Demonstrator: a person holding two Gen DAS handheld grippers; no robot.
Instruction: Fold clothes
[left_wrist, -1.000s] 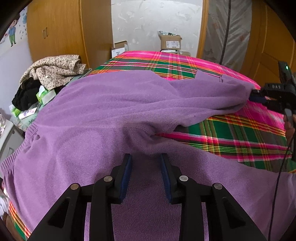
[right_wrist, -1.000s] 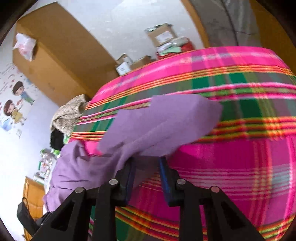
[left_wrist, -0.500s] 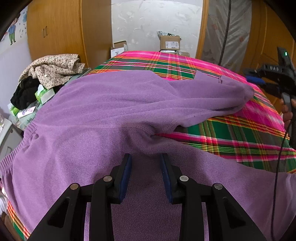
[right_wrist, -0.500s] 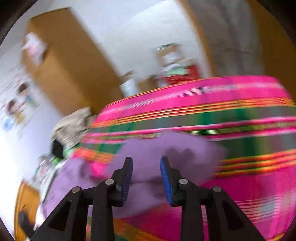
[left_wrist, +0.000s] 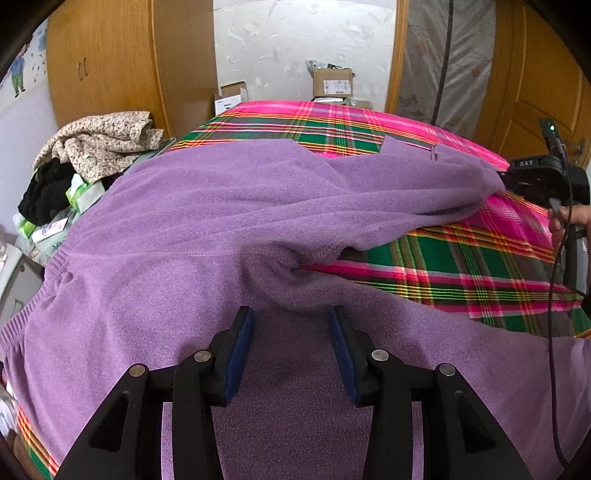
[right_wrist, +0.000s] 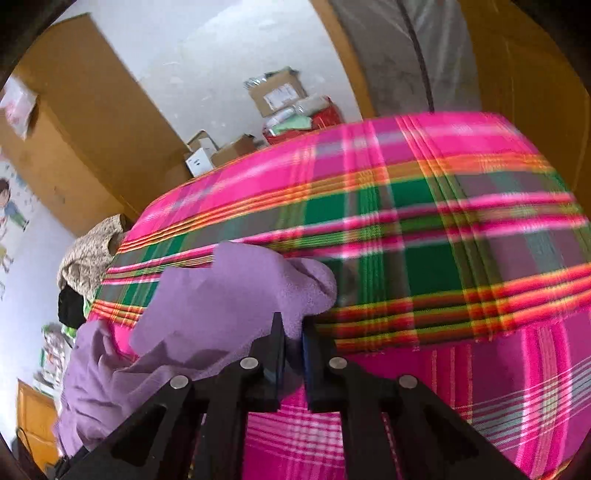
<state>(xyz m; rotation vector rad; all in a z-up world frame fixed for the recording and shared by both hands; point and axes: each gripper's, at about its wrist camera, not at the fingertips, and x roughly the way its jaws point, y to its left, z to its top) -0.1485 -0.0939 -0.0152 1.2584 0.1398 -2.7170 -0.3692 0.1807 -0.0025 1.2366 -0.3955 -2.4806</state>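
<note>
Currently purple fleece trousers (left_wrist: 229, 206) lie spread across a bed with a pink-green plaid cover (left_wrist: 461, 266), waistband at 9 o'clock in the left wrist view, one leg running out to 2 o'clock.

Left gripper (left_wrist: 291, 332) sits over the crotch area at 6 o'clock. Its jaws are spread and opening; a bump of fleece rises just ahead of the blue pads (left_wrist: 240, 347), cloth lies under and between them, and the pads don't press on it.

Right gripper (right_wrist: 293, 343), seen from its own camera, has jaws nearly together and closing, pinching the trouser-leg end. Fleece bunches out above the tips toward 11 o'clock. In the left wrist view the same gripper shows at 3 o'clock at the leg end, held by a hand (left_wrist: 570, 218) with a black cable (left_wrist: 550, 295) trailing down.

Beyond the bed at 12 o'clock: cardboard boxes (left_wrist: 332, 83) against the wall, one with open flaps, contents too small to tell. A white box (left_wrist: 231, 99) is near them.

At 9–10 o'clock beside the bed: pile of floral cloth (left_wrist: 99, 144) on top of black clothing (left_wrist: 44, 192) and some green-white packets (left_wrist: 83, 192).

Wooden wardrobe (left_wrist: 110, 66) behind the pile. Right wrist view is motion-blurred.
</note>
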